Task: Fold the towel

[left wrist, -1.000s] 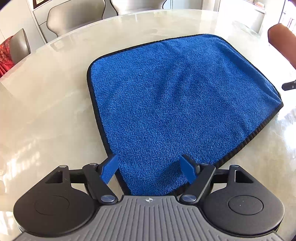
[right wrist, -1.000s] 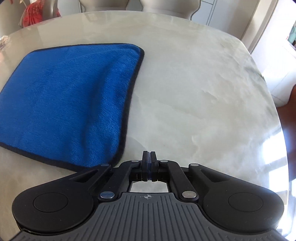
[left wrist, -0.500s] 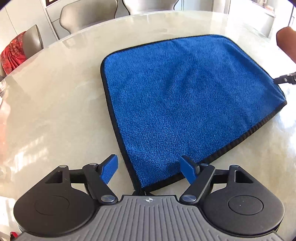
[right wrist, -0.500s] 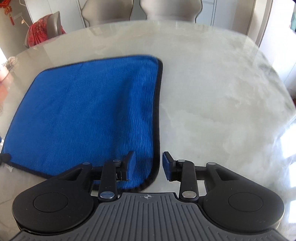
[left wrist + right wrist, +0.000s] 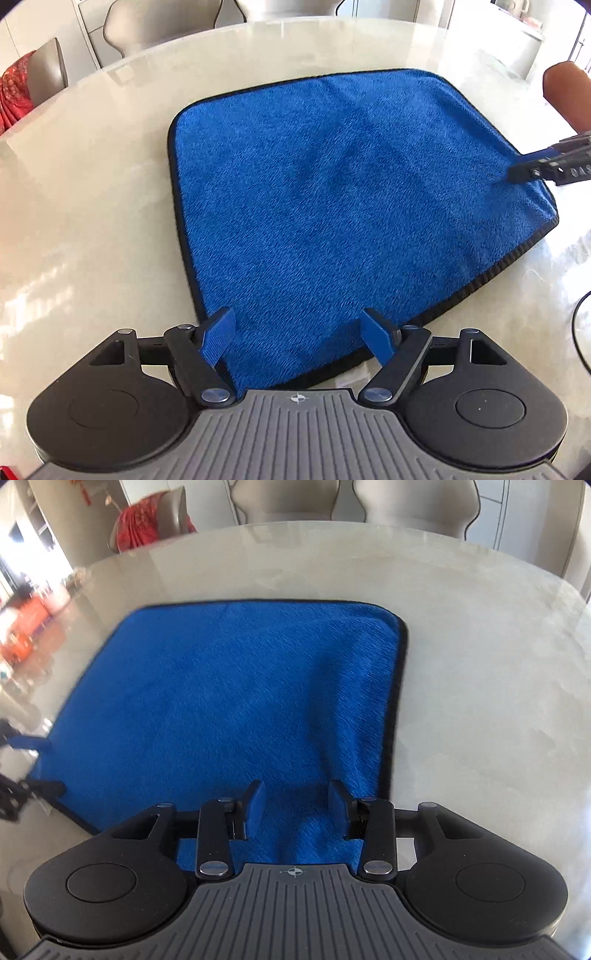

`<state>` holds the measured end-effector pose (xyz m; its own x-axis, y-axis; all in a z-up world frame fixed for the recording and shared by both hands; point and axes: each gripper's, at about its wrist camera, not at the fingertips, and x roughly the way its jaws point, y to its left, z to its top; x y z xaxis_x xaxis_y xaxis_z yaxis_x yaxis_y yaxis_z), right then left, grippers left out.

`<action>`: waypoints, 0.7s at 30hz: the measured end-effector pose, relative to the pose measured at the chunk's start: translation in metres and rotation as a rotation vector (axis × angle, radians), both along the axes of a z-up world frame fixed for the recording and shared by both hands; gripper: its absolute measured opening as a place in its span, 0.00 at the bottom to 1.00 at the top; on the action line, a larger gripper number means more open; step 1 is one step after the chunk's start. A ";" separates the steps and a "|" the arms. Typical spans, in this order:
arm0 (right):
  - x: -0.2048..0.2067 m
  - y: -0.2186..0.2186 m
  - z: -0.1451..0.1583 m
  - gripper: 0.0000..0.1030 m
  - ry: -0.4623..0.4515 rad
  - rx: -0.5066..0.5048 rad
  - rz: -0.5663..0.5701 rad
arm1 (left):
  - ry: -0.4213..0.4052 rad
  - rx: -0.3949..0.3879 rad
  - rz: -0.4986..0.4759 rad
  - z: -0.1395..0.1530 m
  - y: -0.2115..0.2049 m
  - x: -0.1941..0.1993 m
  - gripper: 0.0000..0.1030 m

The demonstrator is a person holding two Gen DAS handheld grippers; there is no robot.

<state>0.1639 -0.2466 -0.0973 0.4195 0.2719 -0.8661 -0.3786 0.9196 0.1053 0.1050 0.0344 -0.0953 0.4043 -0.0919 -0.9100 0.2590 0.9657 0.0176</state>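
Lying flat on the table (image 5: 92, 221), the towel (image 5: 351, 206) looks soft, light and limp; left gripper (image 5: 299, 334) and right gripper (image 5: 297, 805), both spread open and empty, straddle its near corners, the likely grasp points.

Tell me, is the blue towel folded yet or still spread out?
Spread out. The blue towel lies as one flat layer on the marble table, black edging visible around it, with only a slight ripple near the right gripper.

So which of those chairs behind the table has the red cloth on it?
The chair at far left in the right wrist view; red cloth hangs over it, while the two pale chairs further right are bare.
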 end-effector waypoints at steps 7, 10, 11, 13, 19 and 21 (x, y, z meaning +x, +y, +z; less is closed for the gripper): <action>-0.003 -0.010 0.008 0.38 0.072 -0.022 -0.046 | -0.003 0.016 -0.013 0.008 0.005 0.003 0.75; 0.010 -0.014 0.021 0.39 0.005 0.034 -0.077 | -0.061 0.003 -0.021 0.019 0.009 0.020 0.75; 0.017 -0.014 0.023 0.40 -0.016 0.056 -0.088 | -0.078 0.001 -0.018 0.022 0.009 0.030 0.75; 0.032 -0.013 0.024 0.40 -0.035 0.084 -0.108 | -0.115 0.008 -0.012 0.024 0.009 0.048 0.75; 0.072 0.003 0.007 0.40 -0.018 0.144 -0.091 | -0.134 -0.010 0.066 0.010 0.012 0.105 0.75; 0.076 0.006 0.002 0.40 -0.004 0.167 -0.078 | -0.117 -0.013 0.085 0.002 0.015 0.113 0.75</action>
<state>0.2396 -0.2410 -0.0955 0.4481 0.3778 -0.8103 -0.3070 0.9162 0.2574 0.2179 0.0493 -0.0931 0.5141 -0.0646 -0.8553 0.1731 0.9845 0.0297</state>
